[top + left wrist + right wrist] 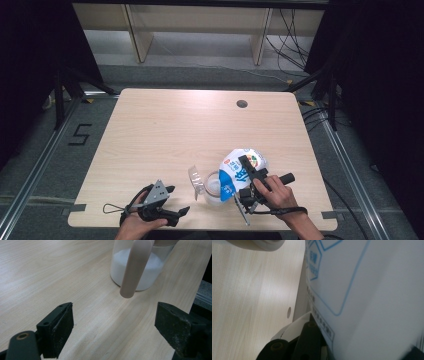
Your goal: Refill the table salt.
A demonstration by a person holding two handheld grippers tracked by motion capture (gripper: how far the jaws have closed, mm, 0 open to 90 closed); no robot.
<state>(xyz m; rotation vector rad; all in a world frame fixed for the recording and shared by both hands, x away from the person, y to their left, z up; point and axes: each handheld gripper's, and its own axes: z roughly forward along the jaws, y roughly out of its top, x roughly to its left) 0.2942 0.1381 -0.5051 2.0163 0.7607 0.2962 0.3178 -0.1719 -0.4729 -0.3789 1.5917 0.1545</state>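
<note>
Currently, bag (pixel 243 167) between right gripper (pixel 246 176) jaws.

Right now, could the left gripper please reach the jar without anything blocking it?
Probably yes: the left gripper is open, facing the jar across bare table. The bag is held on the jar's far side.

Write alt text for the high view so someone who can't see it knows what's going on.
The right gripper holds a blue-and-white bag tipped over a clear jar of white powder near the front of a light wooden table. The left gripper rests open at the front left edge, apart from the jar.
</note>
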